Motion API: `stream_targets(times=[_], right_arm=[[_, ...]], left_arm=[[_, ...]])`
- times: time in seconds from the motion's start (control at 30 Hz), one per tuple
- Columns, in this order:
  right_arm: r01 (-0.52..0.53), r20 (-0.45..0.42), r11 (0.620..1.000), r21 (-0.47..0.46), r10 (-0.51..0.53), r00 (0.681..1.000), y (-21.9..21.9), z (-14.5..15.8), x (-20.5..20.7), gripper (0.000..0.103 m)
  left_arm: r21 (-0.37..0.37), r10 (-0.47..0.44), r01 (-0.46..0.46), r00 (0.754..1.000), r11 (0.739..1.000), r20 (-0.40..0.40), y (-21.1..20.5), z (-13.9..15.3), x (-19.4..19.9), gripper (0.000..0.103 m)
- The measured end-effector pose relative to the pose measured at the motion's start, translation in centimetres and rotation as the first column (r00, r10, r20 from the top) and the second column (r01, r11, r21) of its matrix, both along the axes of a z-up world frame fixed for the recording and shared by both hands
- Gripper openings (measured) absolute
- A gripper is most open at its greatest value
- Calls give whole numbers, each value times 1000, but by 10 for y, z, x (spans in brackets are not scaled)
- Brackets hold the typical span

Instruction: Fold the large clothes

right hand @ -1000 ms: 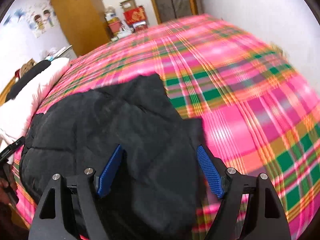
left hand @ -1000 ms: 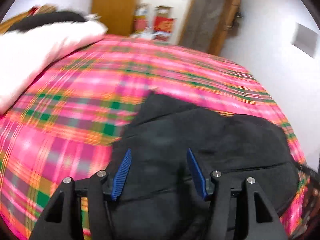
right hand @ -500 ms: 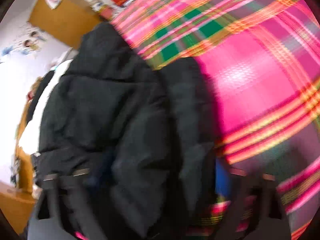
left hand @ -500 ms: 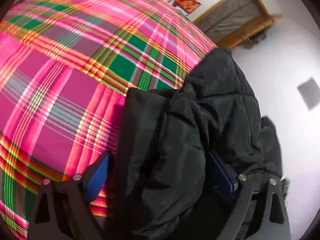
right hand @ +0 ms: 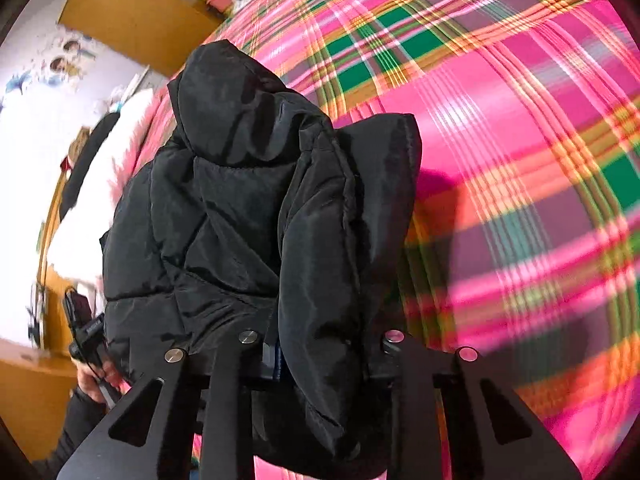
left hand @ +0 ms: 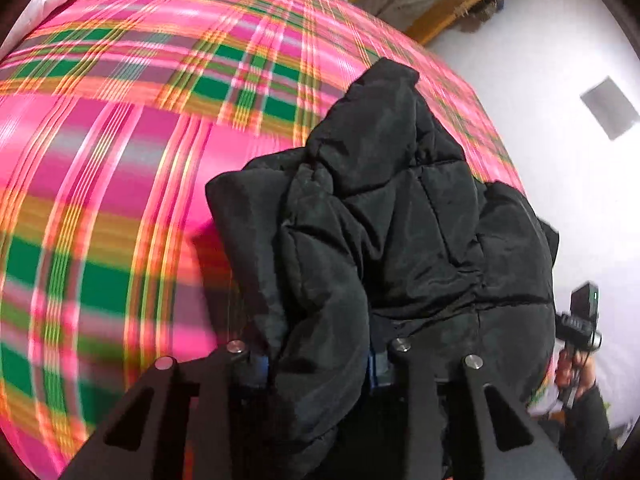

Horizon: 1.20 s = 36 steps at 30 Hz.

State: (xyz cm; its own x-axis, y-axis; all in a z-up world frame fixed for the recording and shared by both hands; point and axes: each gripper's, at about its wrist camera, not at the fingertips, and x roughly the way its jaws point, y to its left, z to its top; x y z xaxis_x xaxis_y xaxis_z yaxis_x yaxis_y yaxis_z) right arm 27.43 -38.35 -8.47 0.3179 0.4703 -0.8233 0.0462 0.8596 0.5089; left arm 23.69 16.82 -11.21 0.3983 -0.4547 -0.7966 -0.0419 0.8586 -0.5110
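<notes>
left gripper (left hand: 320, 364), right gripper (right hand: 320, 354): just clamped onto black puffer jacket (left hand: 400, 220) folds | near bed (left hand: 120, 160) edge | risk: slick padding slipping free, fold collapsing

Jacket (left hand: 400, 220): black, quilted, padded, hooded. Bunched and partly raised off a pink plaid bed (left hand: 120, 160), hood end farthest away. A thick fold of its near edge stands up on each side.

One black puffer jacket (left hand: 400, 216) here, bunched up on one bed with a pink plaid bedspread (left hand: 120, 160). Two hand-held grippers: the left hand-held gripper (left hand: 318, 360) and the right hand-held gripper (right hand: 324, 356). One white pillow (right hand: 80, 216) beside the jacket.
</notes>
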Motion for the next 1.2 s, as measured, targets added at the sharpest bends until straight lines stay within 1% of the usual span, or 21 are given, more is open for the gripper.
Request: stream_targets(times=[0.07, 0.1, 0.17, 0.23, 0.33, 0.4, 0.5, 0.53, 0.57, 0.63, 0.7, 0.73, 0.8, 0.83, 0.87, 0.9, 0.93, 0.97, 1.0, 1.03, 1.2], right_arm=[[-17, -19, 1000, -4, 17, 1000, -6, 2, -22, 26], [-19, -41, 1000, -3, 19, 999, -10, 0, -34, 30], [-10, -75, 1000, -23, 8, 997, -15, -12, -43, 46], [41, -91, 999, -16, -42, 995, -23, -13, -43, 58], [54, 14, 988, -141, -53, 999, -14, 24, -47, 58], [82, 130, 967, -241, -52, 990, -4, 55, -53, 58], [98, 291, 948, -302, -7, 957, 23, 94, -65, 58], [81, 323, 946, -314, 27, 946, 38, 99, -66, 58], [57, 333, 945, -322, 57, 941, 47, 100, -59, 58], [-40, 330, 937, -347, 162, 930, 84, 89, -47, 58], [-96, 313, 936, -340, 209, 926, 106, 68, -32, 58], [-102, 301, 936, -337, 210, 930, 111, 61, -25, 58], [-84, 258, 917, -389, 196, 946, 112, 32, 1, 58], [-76, 239, 915, -397, 183, 954, 108, 19, 9, 58], [-66, 225, 920, -386, 164, 961, 102, 12, 14, 58], [-38, 206, 935, -353, 117, 972, 91, 1, 23, 57], [-22, 197, 933, -358, 99, 976, 89, -1, 26, 56], [-8, 198, 922, -388, 91, 976, 86, -5, 28, 56], [-7, 203, 912, -410, 99, 974, 87, -11, 29, 56], [0, 202, 920, -392, 86, 976, 85, -17, 30, 56], [12, 197, 929, -369, 66, 978, 82, -25, 32, 55]], left_arm=[[-1, -27, 27, 999, 1000, -28, -4, 4, -27, 35], [-4, -41, 40, 998, 999, -39, -6, 4, -43, 35], [-18, -29, 28, 996, 999, -83, -4, -1, -54, 43], [22, -3, 5, 998, 1000, -60, -4, 7, -55, 47], [101, 60, -58, 998, 993, -11, -7, 29, -68, 47], [133, 120, -126, 992, 983, 50, -5, 43, -77, 48], [214, 202, -235, 965, 948, 168, -7, 70, -93, 47], [224, 202, -245, 959, 943, 199, -9, 79, -93, 47], [208, 179, -229, 956, 951, 233, -18, 88, -90, 47], [197, 83, -141, 957, 970, 278, -47, 97, -63, 47], [232, -64, -11, 948, 973, 311, -87, 99, -41, 48], [275, -129, 39, 939, 961, 318, -106, 94, -29, 50], [409, -174, 53, 948, 911, 265, -127, 70, -1, 49], [458, -161, 46, 963, 888, 214, -125, 47, 16, 49], [431, -123, 33, 975, 902, 184, -115, 31, 27, 50], [355, -69, 3, 982, 935, 174, -100, 21, 34, 49], [322, -24, -35, 984, 946, 178, -88, 16, 34, 46], [319, -5, -55, 983, 946, 183, -83, 13, 34, 39], [317, 1, -62, 982, 946, 188, -81, 8, 34, 38], [313, 7, -69, 981, 947, 196, -80, 3, 33, 38], [397, -1, -95, 972, 913, 233, -95, -5, 26, 38]])
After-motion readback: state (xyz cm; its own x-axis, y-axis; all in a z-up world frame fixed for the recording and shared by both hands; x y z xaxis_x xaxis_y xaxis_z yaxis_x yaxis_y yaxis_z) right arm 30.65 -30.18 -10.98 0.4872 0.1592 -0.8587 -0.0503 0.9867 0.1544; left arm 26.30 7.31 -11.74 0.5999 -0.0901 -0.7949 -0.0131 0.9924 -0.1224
